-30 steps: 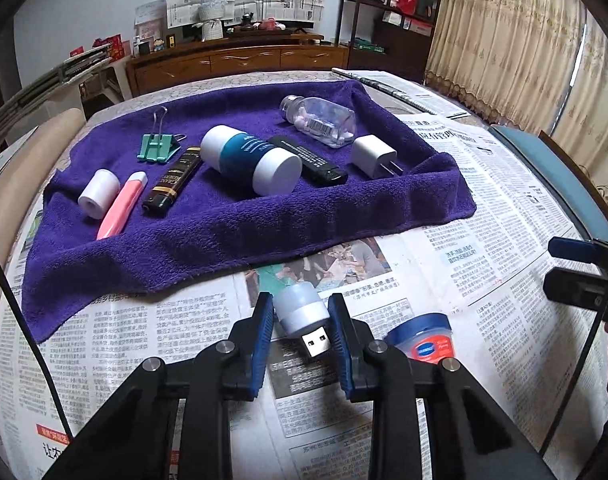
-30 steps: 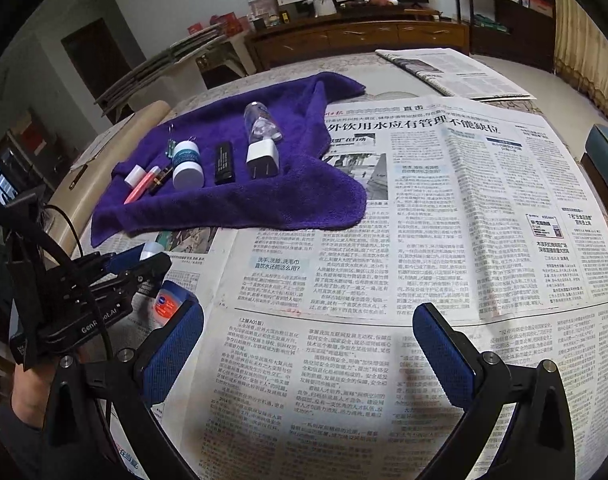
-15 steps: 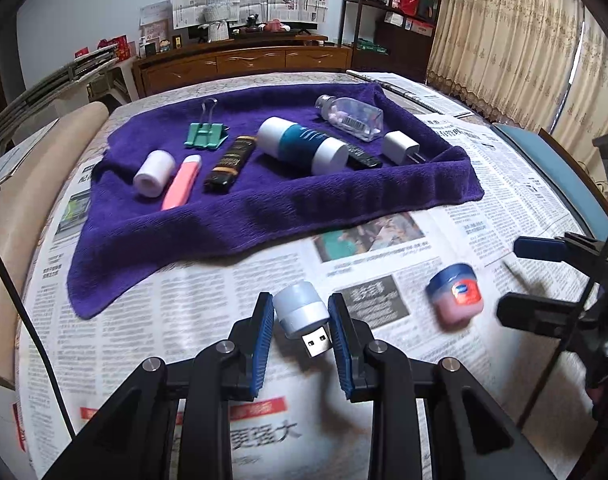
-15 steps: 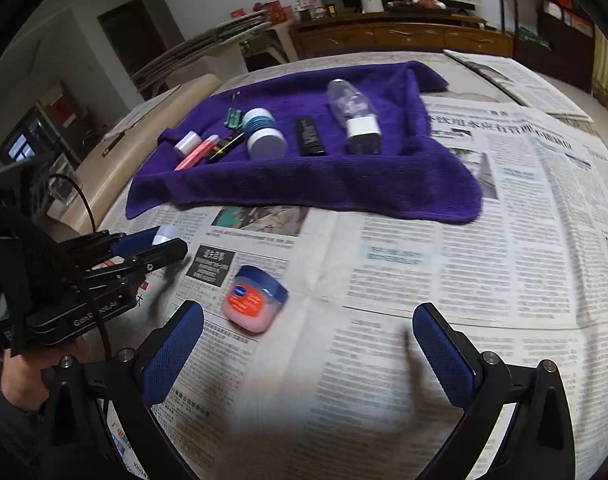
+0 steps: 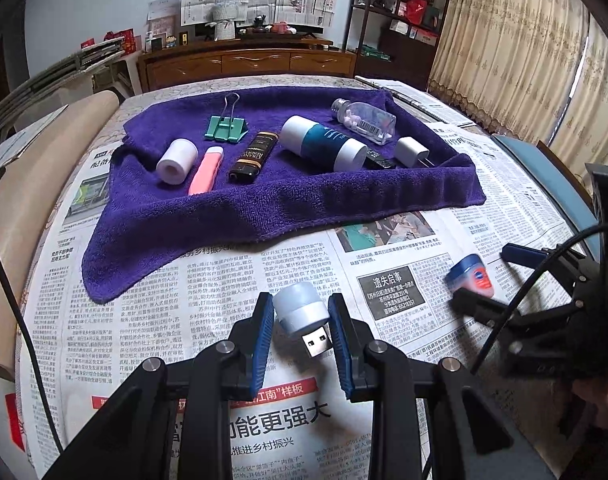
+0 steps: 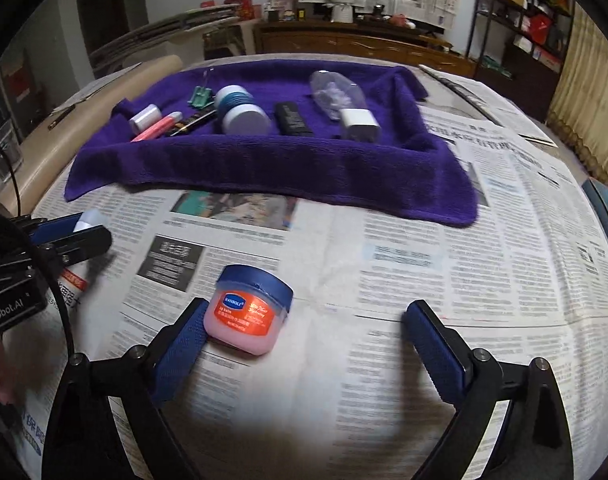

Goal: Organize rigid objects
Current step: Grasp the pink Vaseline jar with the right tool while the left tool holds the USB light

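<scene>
jar (image 6: 248, 316): "HANBOLI" | newspaper (image 5: 264, 416): "能更强大", "遗失启事" | black lighter (image 5: 252, 155): "GRAND RESERVE"

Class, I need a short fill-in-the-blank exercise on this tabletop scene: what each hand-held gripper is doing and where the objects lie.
1. The left hand-held gripper is shut on a small USB ____.
2. The lip balm jar has a ____ lid.
3. The green binder clip lies on the ____ towel.
4. The right hand-held gripper is ____, the jar against one finger.

Missing words: light; blue; purple; open
</scene>
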`<action>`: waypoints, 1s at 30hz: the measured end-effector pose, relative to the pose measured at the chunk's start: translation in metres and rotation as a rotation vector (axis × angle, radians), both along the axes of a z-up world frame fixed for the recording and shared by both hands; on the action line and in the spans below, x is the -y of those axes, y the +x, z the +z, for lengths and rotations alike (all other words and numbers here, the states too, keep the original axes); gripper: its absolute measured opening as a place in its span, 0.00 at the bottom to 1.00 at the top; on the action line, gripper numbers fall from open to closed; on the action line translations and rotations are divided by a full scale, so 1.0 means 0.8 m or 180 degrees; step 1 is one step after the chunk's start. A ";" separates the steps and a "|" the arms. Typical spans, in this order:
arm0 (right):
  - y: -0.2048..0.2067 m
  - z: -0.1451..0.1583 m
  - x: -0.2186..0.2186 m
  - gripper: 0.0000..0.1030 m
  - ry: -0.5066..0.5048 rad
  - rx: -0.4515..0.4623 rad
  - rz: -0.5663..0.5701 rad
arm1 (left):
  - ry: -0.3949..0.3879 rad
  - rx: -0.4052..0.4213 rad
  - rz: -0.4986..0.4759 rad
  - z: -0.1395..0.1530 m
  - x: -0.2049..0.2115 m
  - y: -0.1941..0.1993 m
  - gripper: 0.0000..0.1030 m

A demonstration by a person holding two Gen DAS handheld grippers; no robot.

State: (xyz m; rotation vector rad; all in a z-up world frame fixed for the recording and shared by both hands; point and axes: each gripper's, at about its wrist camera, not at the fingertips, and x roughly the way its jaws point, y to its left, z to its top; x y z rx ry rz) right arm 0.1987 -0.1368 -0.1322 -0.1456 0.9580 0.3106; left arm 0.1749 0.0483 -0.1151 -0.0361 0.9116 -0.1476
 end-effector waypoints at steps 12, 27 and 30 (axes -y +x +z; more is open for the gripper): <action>-0.009 0.009 0.013 0.58 -0.0051 0.0028 0.0059 | 0.0017 -0.0044 0.0019 -0.004 0.000 0.000 0.26; -0.008 0.008 0.016 0.35 -0.0017 0.0124 0.0092 | 0.0009 -0.0018 0.0026 -0.002 -0.001 -0.002 0.26; -0.005 0.010 0.019 0.35 0.0050 0.0081 0.0119 | -0.0001 -0.0006 0.0035 -0.001 -0.003 -0.004 0.26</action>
